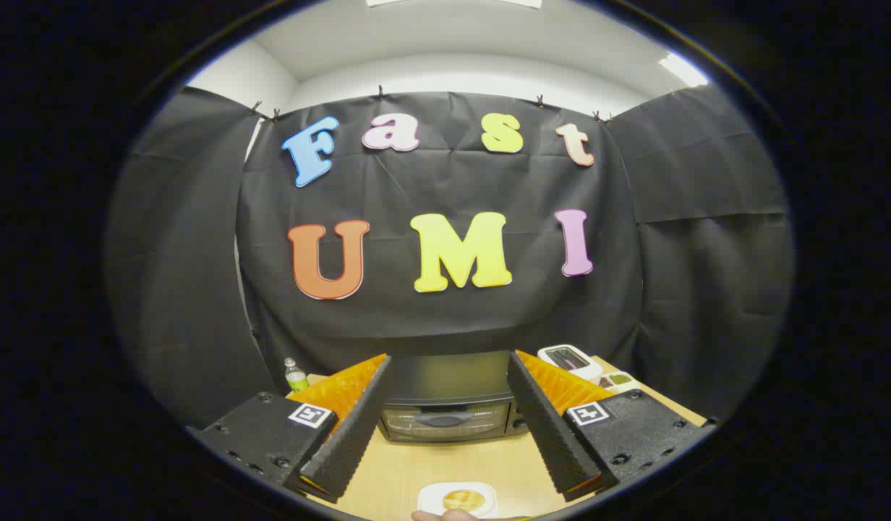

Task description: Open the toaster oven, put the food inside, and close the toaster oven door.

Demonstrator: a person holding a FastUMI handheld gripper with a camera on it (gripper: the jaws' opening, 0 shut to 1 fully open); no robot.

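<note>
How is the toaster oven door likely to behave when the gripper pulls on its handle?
The toaster oven door is closed, with a dark handle across the glass; it probably swings down stiffly on a hinge. The boxy oven looks heavy enough to stay put, though it might slide. The gripper is open.

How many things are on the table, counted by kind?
Toaster oven, door closed, beyond the open tongs: 1
Toaster: 1
Bottle: 1
Plate with food: 1
Small tray: 1
Total: 5

My gripper (449, 391): jaws apart, ribbed inner faces, blocky mounts with screw heads, a square fiducial tag (312, 415) on each mount.
</note>
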